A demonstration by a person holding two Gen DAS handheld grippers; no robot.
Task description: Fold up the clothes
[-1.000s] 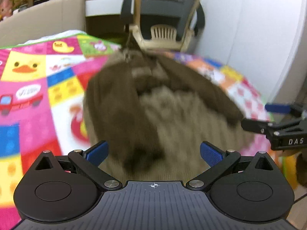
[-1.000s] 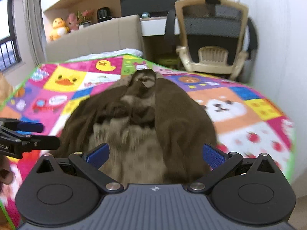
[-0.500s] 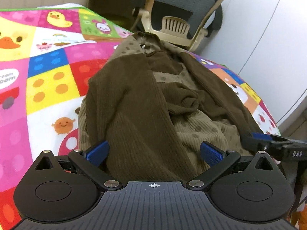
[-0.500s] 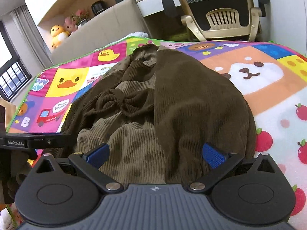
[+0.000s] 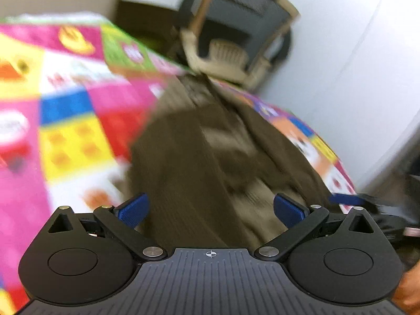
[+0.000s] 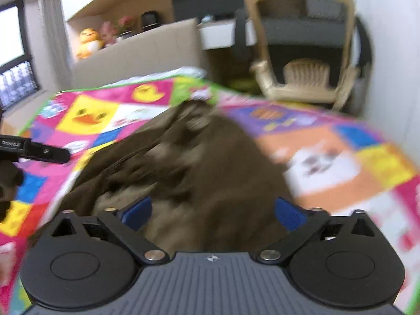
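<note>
A brown corduroy garment (image 5: pixel 210 157) lies spread on a colourful play mat (image 5: pixel 71 136), sleeves folded in over its lighter middle. It also shows in the right wrist view (image 6: pixel 210 173). My left gripper (image 5: pixel 210 207) is open and empty, over the garment's near left edge. My right gripper (image 6: pixel 212 210) is open and empty, over the garment's near right part. The right gripper's fingers (image 5: pixel 349 199) show at the right of the left wrist view; the left gripper's finger (image 6: pixel 39 152) shows at the left of the right wrist view. Both views are motion-blurred.
A beige and grey office chair (image 6: pixel 302 47) stands beyond the mat's far edge, by a white wall (image 5: pixel 354 65). A beige headboard or sofa back (image 6: pixel 136 52) with plush toys (image 6: pixel 89 42) behind it stands at the far left. The mat (image 6: pixel 341 157) extends to the right.
Both grippers have lifted and tilted up from the garment, so more of the room shows. Both stay open. The garment lies as before.
</note>
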